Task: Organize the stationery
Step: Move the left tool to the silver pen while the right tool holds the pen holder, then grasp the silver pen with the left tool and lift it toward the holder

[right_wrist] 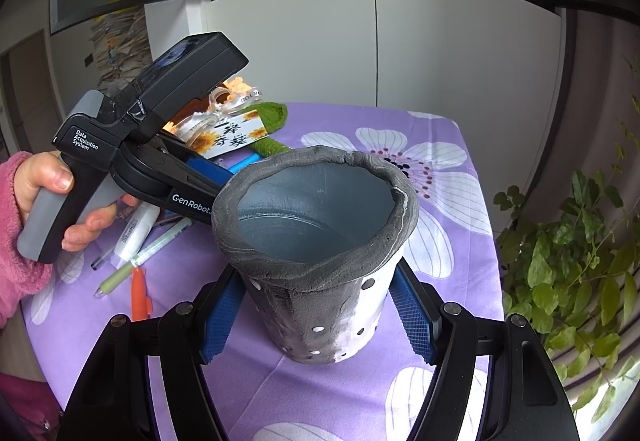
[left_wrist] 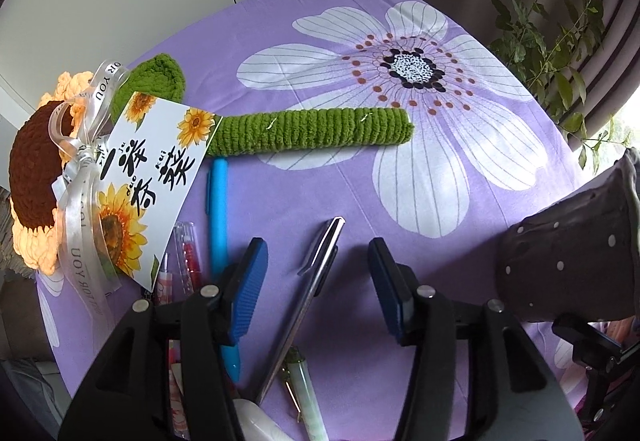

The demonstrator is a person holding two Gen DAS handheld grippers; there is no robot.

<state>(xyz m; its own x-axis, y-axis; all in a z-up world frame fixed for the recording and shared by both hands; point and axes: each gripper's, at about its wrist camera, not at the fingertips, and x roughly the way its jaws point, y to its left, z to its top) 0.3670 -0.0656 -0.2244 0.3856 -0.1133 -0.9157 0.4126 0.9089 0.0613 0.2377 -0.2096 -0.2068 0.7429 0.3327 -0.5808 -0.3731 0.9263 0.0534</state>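
Left gripper (left_wrist: 318, 283) jaws stand apart around a silver pen (left_wrist: 308, 295), untouched, lying lengthwise between them; right gripper (right_wrist: 318, 315) clamps the grey pen holder (right_wrist: 316, 241), upright

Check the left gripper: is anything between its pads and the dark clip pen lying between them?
Nothing visible does. The dark clip pen lies in the open gap of the left gripper, bare purple cloth either side. The blue pen runs just outside the pad on the picture's left.
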